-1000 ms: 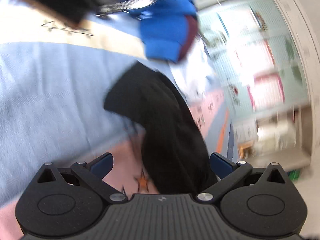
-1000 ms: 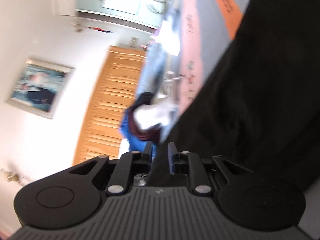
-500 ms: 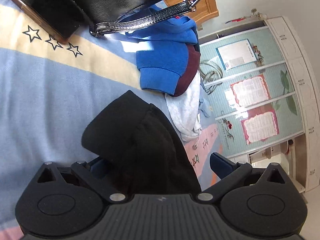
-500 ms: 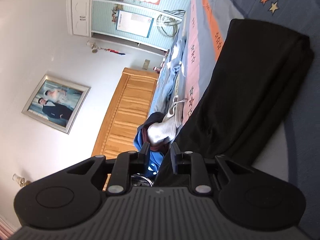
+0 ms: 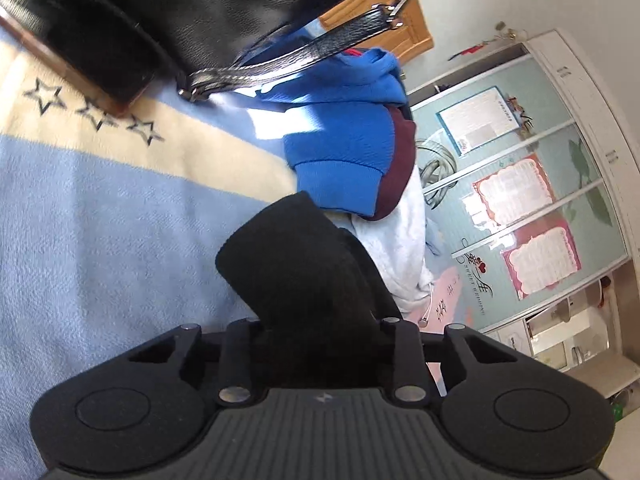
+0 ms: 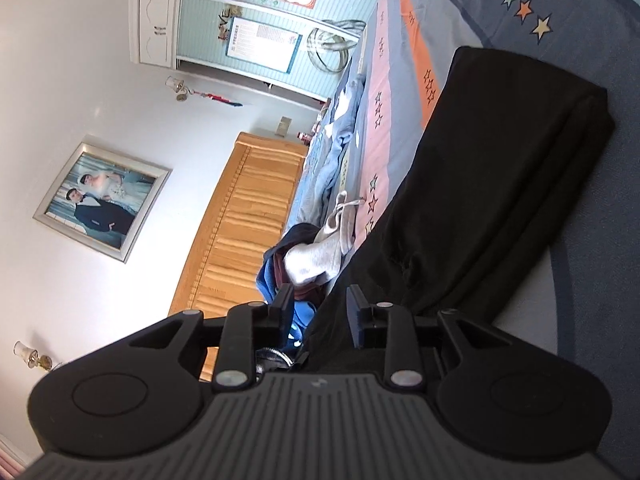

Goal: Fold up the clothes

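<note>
Bedroom: striped bedspread [image 5: 100,240] with star prints, wooden headboard [image 6: 244,232], framed photo [image 6: 102,200] on white wall, wardrobe [image 5: 520,208] with posters far right. Black garment [image 6: 492,184] lies folded in long strip across bedspread. Left gripper [image 5: 320,320] pressed onto bunched end of black garment [image 5: 296,264]; fingertips hidden under cloth. Right gripper [image 6: 320,308] slightly parted, garment edge between fingers; grip cannot tell. Blue sweater [image 5: 344,140] and grey garment [image 5: 400,248] piled just beyond. Black leather handbag [image 5: 200,12] far left, strap [image 5: 296,60] draped over sweater.
</note>
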